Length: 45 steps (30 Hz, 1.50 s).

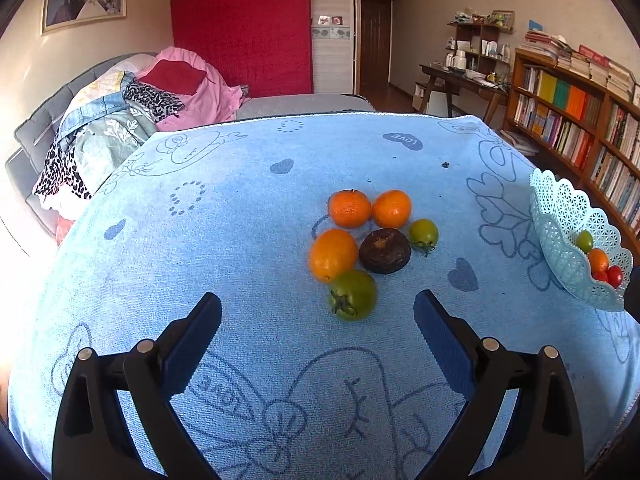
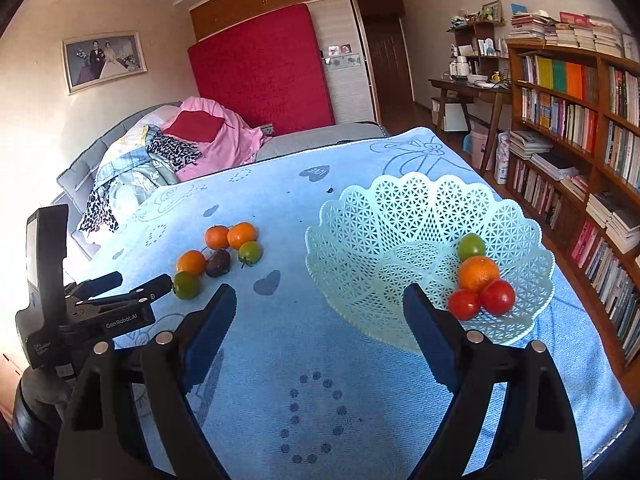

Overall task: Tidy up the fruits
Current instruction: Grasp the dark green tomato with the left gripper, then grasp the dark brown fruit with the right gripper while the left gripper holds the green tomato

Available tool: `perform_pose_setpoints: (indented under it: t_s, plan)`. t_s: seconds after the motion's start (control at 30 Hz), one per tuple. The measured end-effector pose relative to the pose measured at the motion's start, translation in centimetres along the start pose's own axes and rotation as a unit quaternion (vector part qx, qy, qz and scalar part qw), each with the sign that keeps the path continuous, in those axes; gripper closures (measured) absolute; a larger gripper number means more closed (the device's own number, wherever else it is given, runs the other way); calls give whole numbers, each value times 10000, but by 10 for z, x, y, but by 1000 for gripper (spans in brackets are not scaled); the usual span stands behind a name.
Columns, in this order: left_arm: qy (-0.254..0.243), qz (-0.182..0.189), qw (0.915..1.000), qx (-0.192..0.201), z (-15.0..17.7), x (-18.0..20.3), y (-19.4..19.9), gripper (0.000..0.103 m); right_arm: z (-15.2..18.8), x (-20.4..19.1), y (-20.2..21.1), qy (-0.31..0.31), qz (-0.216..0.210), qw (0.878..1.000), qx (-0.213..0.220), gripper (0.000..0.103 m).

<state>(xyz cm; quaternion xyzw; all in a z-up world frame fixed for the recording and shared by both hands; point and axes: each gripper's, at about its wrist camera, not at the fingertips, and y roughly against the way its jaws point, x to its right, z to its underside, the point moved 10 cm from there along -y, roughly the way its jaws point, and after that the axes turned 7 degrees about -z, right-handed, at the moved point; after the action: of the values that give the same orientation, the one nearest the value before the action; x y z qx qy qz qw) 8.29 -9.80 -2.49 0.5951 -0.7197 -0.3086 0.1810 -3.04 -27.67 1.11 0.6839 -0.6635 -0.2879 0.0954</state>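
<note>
A cluster of loose fruit lies on the blue towel (image 1: 240, 240): three oranges (image 1: 349, 208), a dark brown fruit (image 1: 385, 251), a small green tomato (image 1: 423, 233) and a larger green tomato (image 1: 353, 295). My left gripper (image 1: 318, 310) is open and empty, just short of the larger green tomato. The cluster also shows in the right wrist view (image 2: 218, 258). A pale blue lattice basket (image 2: 400, 240) holds a green tomato (image 2: 471, 246), an orange (image 2: 478, 273) and two red tomatoes (image 2: 497, 297). My right gripper (image 2: 320, 304) is open and empty before the basket's near rim.
The basket stands at the table's right edge (image 1: 560, 240). The left gripper's body (image 2: 80, 304) shows at the left in the right wrist view. A bed with piled clothes (image 1: 120, 120) lies behind the table, a bookshelf (image 2: 580, 140) on the right.
</note>
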Motion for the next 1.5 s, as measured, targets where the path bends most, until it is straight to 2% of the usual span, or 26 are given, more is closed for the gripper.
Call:
perform_pose_setpoints:
  t_s: [0.33, 0.53, 0.6, 0.73, 0.8, 0.93, 1.07, 1.3, 1.5]
  plan:
    - [-78, -17, 9993, -368, 2, 0, -28, 7, 11, -35, -24, 321, -302, 9985, -329, 14]
    - [-155, 13, 9991, -394, -2, 6, -38, 8, 8, -48, -32, 420, -386, 9978, -340, 14]
    - [-231, 52, 9988, -436, -2, 11, -42, 18, 8, -50, -35, 437, -406, 9976, -358, 14]
    - [-326, 148, 9980, -530, 1, 18, -49, 26, 9, -55, -41, 482, -439, 9970, -408, 14]
    - [-328, 224, 9974, -600, 3, 20, -53, 38, 8, -58, -44, 523, -447, 9967, -420, 14]
    - [-213, 513, 9957, -745, 7, 22, -58, 52, 5, -64, -52, 608, -459, 9961, -447, 14]
    - [-144, 771, 9945, -688, 7, 24, -51, 68, 2, -67, -58, 580, -528, 9957, -503, 14]
    - [204, 668, 9956, -629, 5, 3, -42, 69, -5, -74, -69, 680, -597, 9945, -530, 14]
    - [447, 221, 9981, -354, 1, -27, -31, 69, 0, -88, -94, 851, -838, 9893, -836, 15]
